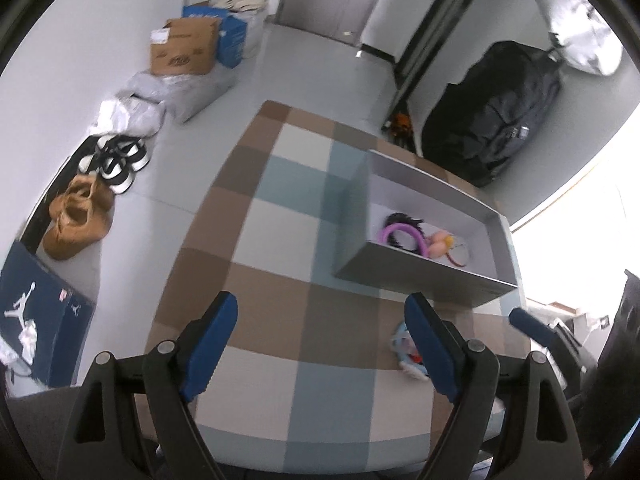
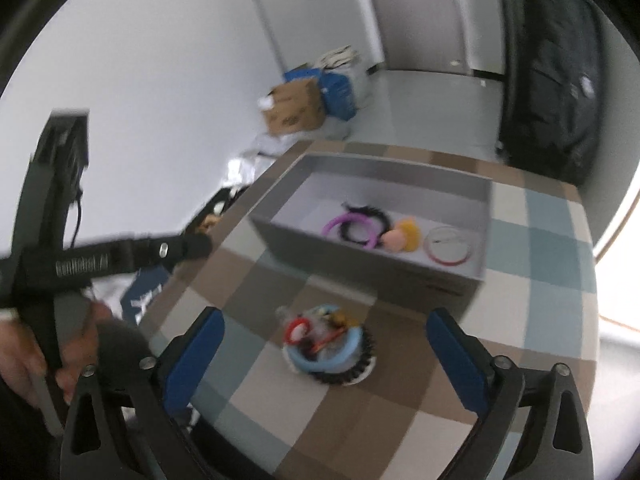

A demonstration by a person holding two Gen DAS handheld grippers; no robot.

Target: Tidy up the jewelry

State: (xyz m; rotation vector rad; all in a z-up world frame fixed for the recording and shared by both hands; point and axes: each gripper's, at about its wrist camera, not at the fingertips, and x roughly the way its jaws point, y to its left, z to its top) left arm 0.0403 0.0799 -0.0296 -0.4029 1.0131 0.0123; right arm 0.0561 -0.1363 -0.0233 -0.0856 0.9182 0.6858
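A grey open box (image 2: 372, 272) stands on the checkered table (image 2: 540, 300). It holds a purple ring (image 2: 340, 224), a black scrunchie (image 2: 370, 214), a peach and yellow hair piece (image 2: 402, 236) and a pink bangle (image 2: 448, 246). The box also shows in the left wrist view (image 1: 420, 276). A pile of hair accessories (image 2: 326, 342) with a blue ring, a red ring and a black frilly band lies in front of the box. My right gripper (image 2: 326, 350) is open, straddling the pile from above. My left gripper (image 1: 320, 340) is open and empty over the table, left of the pile (image 1: 404, 346).
A black suitcase (image 1: 496, 112) stands beyond the table. Cardboard boxes (image 1: 186, 46), shoes (image 1: 116, 160) and a blue shoe box (image 1: 36, 316) lie on the floor by the left wall. The table edge (image 1: 192, 216) drops off at left.
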